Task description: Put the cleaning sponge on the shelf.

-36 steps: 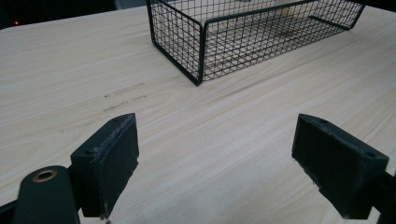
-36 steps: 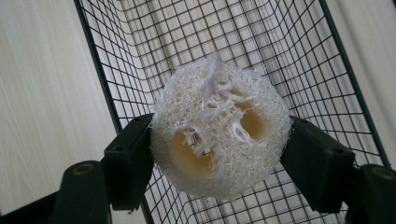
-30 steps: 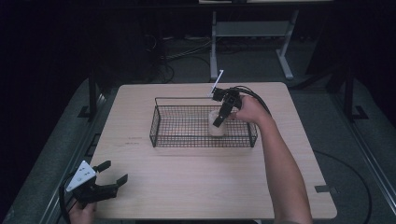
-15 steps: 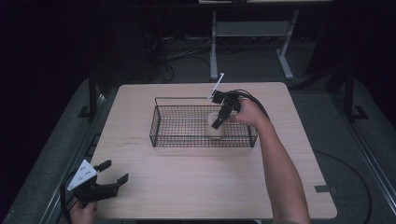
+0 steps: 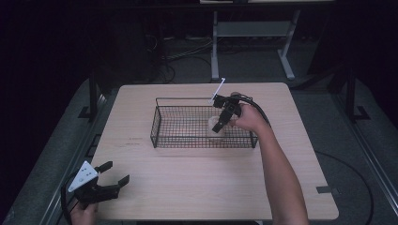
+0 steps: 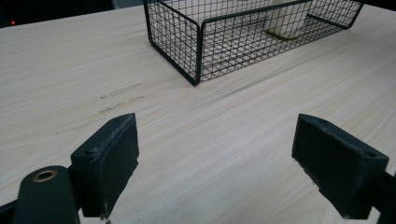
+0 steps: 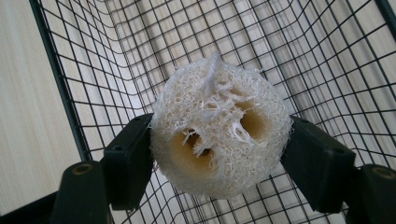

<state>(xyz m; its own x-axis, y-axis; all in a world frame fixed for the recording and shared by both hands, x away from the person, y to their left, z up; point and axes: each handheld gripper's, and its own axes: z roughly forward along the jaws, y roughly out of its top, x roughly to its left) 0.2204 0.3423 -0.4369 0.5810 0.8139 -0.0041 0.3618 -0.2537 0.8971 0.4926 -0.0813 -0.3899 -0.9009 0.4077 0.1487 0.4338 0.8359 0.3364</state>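
A pale, round loofah sponge (image 7: 219, 107) with two holes in its end sits between my right gripper's (image 7: 219, 133) pads, which are shut on its sides. In the high view that right gripper (image 5: 219, 124) reaches down into the black wire basket (image 5: 156, 123) near its right end, with the loofah (image 5: 216, 134) low over the basket floor. My left gripper (image 5: 117, 172) rests at the table's near left corner, open and holding nothing. In the left gripper view its jaws (image 6: 215, 154) stand wide apart over bare wood, with the basket (image 6: 198, 51) and loofah (image 6: 287, 21) farther off.
The basket stands in the middle of a light wooden table (image 5: 187, 187). A white stick-like marker (image 5: 218, 89) rises by the basket's far rim. A person's forearm (image 5: 281, 178) crosses the table's right half. Dark floor and a metal stand (image 5: 220, 47) lie beyond.
My right gripper has moved slightly down and left into the basket with the loofah in it. The left gripper has stayed in place.
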